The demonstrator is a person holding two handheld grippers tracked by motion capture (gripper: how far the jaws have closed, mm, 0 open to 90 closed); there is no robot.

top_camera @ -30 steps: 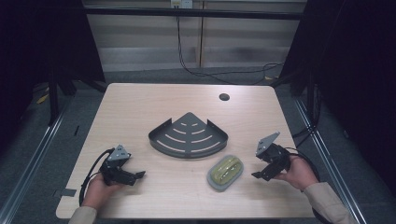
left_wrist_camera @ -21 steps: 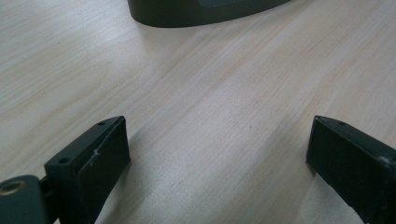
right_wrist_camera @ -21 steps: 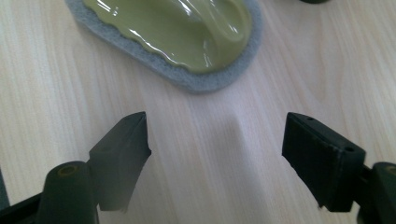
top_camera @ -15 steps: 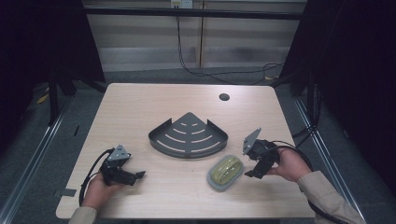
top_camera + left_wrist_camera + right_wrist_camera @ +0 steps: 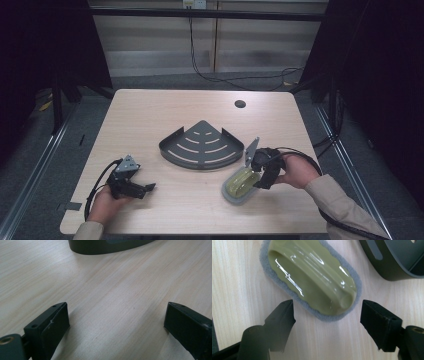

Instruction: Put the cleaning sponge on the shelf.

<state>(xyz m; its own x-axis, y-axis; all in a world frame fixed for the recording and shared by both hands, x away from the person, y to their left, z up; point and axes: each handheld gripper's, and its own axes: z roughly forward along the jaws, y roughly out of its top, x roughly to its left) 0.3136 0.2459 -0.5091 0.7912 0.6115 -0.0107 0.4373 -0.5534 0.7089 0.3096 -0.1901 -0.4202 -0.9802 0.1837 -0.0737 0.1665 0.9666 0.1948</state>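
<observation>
A scrubbing pad [image 5: 239, 184] with a glossy olive handle on a grey felt base lies flat on the wooden table, just in front of the dark corner shelf [image 5: 202, 145]. My right gripper [image 5: 256, 176] hovers at the pad's right end; its jaws have just been closing a little and stand open. In the right gripper view the pad [image 5: 313, 277] lies just ahead of the fingertips, its near end between them, untouched. My left gripper [image 5: 142, 189] rests at the table's front left, open, over bare wood [image 5: 117, 312].
The corner shelf [image 5: 394, 257] sits close to the right of the pad in the right gripper view, and its curved wall [image 5: 110, 246] lies ahead of the left gripper. A round cable hole [image 5: 240, 104] sits at the table's far right. The front table edge is near both hands.
My right gripper has moved left from the table's right side to the pad's end. The left gripper has stayed in place.
</observation>
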